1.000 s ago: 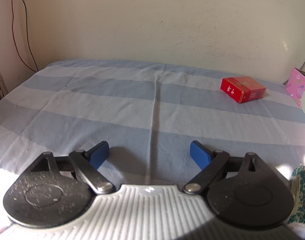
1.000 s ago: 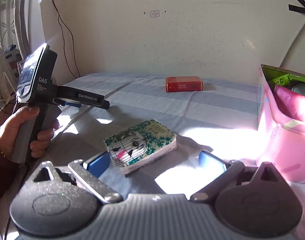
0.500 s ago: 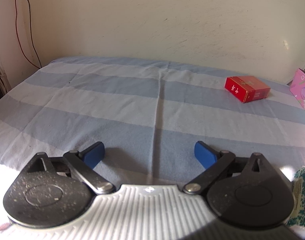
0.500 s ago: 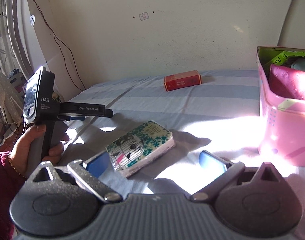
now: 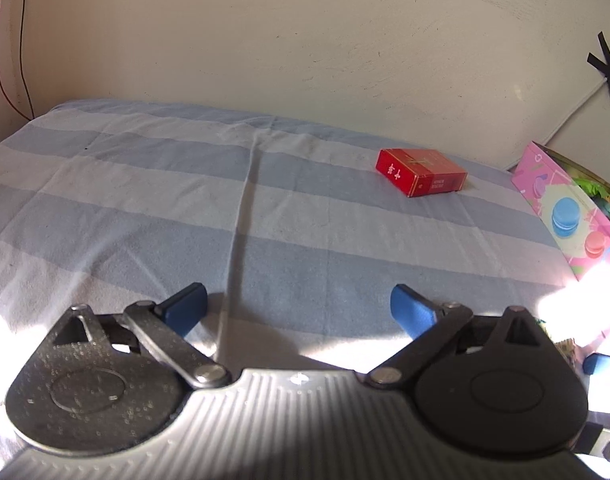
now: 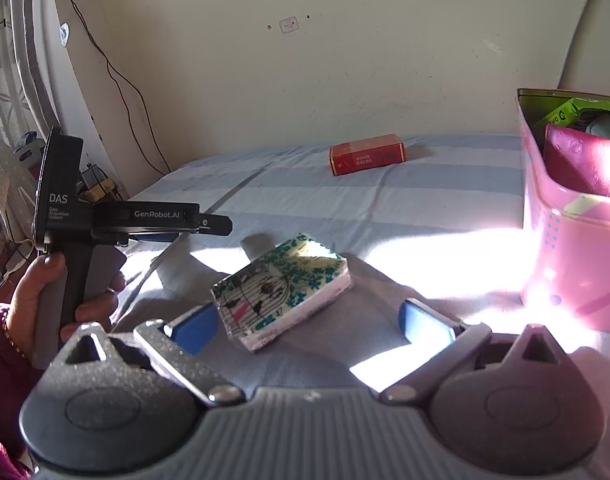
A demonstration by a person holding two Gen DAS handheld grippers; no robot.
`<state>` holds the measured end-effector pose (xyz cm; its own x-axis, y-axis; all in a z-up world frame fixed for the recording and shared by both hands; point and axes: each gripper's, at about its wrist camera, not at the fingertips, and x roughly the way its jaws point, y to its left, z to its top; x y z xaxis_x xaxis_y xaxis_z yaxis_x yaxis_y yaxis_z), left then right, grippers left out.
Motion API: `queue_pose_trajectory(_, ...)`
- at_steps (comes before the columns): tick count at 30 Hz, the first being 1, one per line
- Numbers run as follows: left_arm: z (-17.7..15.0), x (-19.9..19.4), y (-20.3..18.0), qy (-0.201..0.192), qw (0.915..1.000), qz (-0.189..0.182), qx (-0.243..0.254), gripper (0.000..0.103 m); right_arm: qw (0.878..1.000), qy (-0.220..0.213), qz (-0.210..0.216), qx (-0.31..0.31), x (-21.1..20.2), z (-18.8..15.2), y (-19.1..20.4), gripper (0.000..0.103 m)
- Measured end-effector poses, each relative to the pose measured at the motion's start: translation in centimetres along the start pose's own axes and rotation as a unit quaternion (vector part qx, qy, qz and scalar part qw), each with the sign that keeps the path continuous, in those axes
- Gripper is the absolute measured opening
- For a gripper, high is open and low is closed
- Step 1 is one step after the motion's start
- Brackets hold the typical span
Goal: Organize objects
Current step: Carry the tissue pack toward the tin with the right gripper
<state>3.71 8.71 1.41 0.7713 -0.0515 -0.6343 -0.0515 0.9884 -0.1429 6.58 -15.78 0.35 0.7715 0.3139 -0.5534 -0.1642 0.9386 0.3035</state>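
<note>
A red box (image 5: 421, 172) lies on the striped blue cloth near the back wall, also in the right wrist view (image 6: 367, 154). A tissue pack with a green birdcage print (image 6: 283, 288) lies on the cloth between the open jaws of my right gripper (image 6: 311, 322); I cannot tell whether the fingers touch it. My left gripper (image 5: 297, 307) is open and empty above the cloth, well short of the red box. It also shows in the right wrist view (image 6: 209, 224), held by a hand at the left.
A pink storage box (image 6: 573, 216) holding green and magenta packs stands at the right; its patterned side (image 5: 565, 208) shows in the left wrist view. A cream wall runs behind. Cables (image 6: 121, 80) hang at the left. Strong sunlight falls on the cloth (image 6: 445, 248).
My right gripper has moved forward so the tissue pack lies between its fingers. My left gripper has turned to the right, bringing the red box and pink box more into view.
</note>
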Motion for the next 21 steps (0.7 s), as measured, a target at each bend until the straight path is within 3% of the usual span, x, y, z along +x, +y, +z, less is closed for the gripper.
queue_pose_trajectory(4, 0.0, -0.6, 0.2, 0.006, 0.9986, -0.040, -0.034, 0.101, 1.000, -0.003, 0.006, 0.007, 0.1, -0.1, -0.3, 0.102)
queue_pose_trajectory(9, -0.1, -0.9, -0.2, 0.001, 0.9982, -0.050, -0.033, 0.100, 1.000, -0.004, 0.002, 0.004, 0.1, -0.2, -0.2, 0.102)
queue_pose_trajectory(13, 0.2, -2.0, 0.2, -0.004, 0.9937, -0.102, -0.046, 0.097, 1.000, -0.007, 0.009, 0.009, -0.1, -0.2, -0.5, 0.102)
queue_pose_trajectory(15, 0.2, -3.5, -0.1, -0.027, 0.9882, -0.145, -0.041, 0.097, 1.000, -0.010, 0.009, 0.006, -0.2, -0.2, -0.4, 0.102)
queue_pose_trajectory(17, -0.2, -4.6, -1.2, -0.063, 0.9858, -0.155, -0.013, 0.098, 1.000, -0.011, 0.006, 0.001, -0.2, -0.2, -0.3, 0.102)
queue_pose_trajectory(19, -0.6, -4.2, -2.4, -0.051, 0.9837, -0.172, 0.012, 0.097, 1.000, -0.007, -0.001, -0.007, -0.1, -0.1, 0.1, 0.102)
queue_pose_trajectory(21, -1.0, -3.3, -3.1, -0.017, 0.9769, -0.212, 0.018, 0.095, 1.000, -0.001, -0.005, -0.019, 0.2, -0.1, 0.6, 0.102)
